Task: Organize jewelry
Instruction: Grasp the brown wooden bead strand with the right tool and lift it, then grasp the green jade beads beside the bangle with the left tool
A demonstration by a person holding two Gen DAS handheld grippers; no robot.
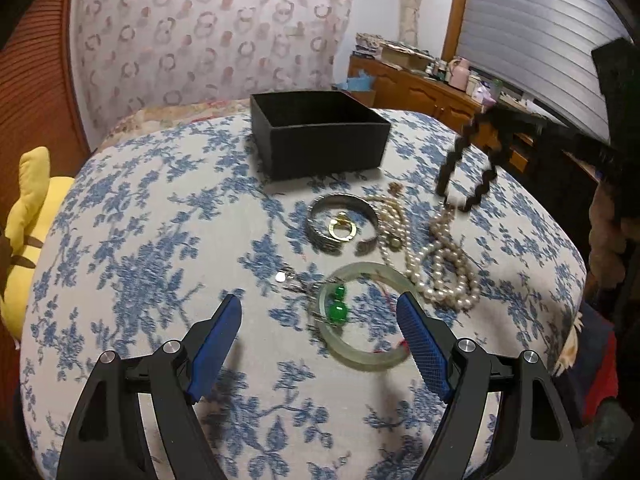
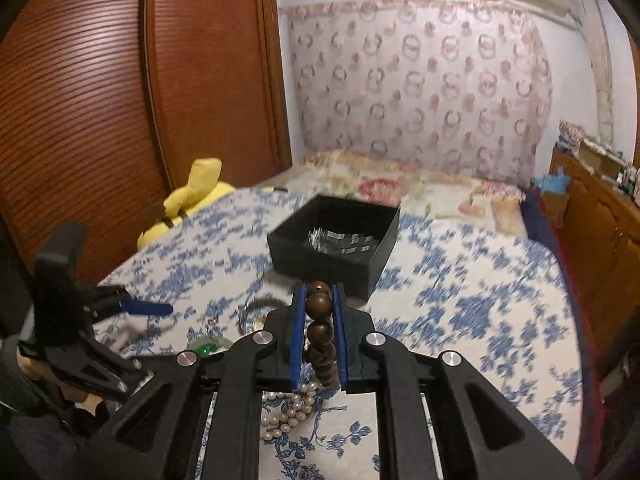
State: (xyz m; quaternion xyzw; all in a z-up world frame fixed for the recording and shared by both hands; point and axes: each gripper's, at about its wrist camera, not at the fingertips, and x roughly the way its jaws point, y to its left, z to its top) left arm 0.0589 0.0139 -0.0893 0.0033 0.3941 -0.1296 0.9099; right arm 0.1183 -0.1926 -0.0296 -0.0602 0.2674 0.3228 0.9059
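The left gripper (image 1: 320, 312) has black angular arms with round silver screws. Its fingers (image 1: 420, 344) carry blue textured pads

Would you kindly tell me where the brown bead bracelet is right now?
The brown bead bracelet is clamped in the right gripper, hanging above the pearl necklace, short of the black box.

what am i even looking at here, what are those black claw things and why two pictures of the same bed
The claws are handheld two-finger grippers, one per hand, each carrying a fisheye camera; so, two views. The left gripper is open above a pale green bangle. The right gripper is shut on a brown bead bracelet, which hangs in the left view. On the floral bedspread lie a pearl necklace, a dark metal bangle and an open black box.
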